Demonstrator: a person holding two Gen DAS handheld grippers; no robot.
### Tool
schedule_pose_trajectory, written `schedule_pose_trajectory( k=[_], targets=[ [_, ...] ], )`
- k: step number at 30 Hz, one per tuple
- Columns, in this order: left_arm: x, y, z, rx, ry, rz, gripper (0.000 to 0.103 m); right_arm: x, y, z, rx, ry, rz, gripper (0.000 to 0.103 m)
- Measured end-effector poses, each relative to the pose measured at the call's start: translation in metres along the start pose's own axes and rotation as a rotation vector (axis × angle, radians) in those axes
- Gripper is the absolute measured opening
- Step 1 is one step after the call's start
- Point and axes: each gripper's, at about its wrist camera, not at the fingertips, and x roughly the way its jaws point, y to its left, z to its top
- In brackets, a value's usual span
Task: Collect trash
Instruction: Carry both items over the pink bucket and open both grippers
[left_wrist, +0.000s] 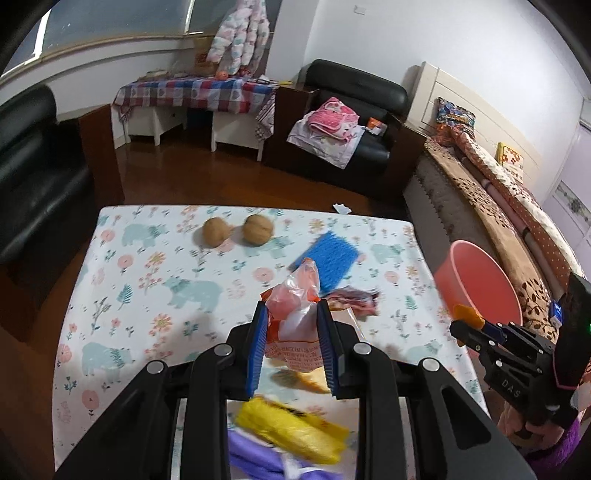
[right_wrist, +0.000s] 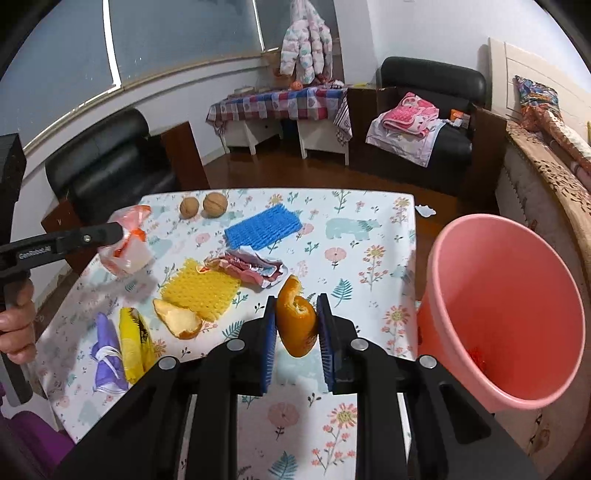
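My left gripper is shut on a crumpled clear and orange plastic bag and holds it above the table; the bag shows in the right wrist view too. My right gripper is shut on a piece of orange peel, next to the pink bin at the table's right edge. On the flowered tablecloth lie another orange peel, a yellow foam net, a blue foam net, a crumpled wrapper, a yellow bag and a purple bag.
Two walnuts sit at the table's far edge. Black armchairs stand on the left and at the back. A bed runs along the right behind the bin. A white scrap lies on the floor.
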Motion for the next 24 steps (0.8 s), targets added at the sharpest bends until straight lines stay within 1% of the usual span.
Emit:
schedule_pose_trajectory(
  k=[4, 10, 17, 24],
  targets=[
    [0.001, -0.029, 0.005, 0.05, -0.006, -0.004, 0.026, -0.015, -0.015, -0.001, 0.041, -0.033, -0.021, 0.021],
    [0.014, -0.072, 0.01, 0.101, 0.011, -0.007, 0.026, -0.032, -0.041, -0.004, 0.1, -0.062, -0.066, 0.021],
    [0.028, -0.132, 0.015, 0.185, 0.006, -0.048, 0.026, -0.046, -0.08, -0.005, 0.182, -0.08, -0.134, 0.021],
    [0.051, -0.192, 0.019, 0.248, 0.009, -0.097, 0.026, -0.049, -0.115, -0.005, 0.254, -0.101, -0.18, 0.021]
  ],
)
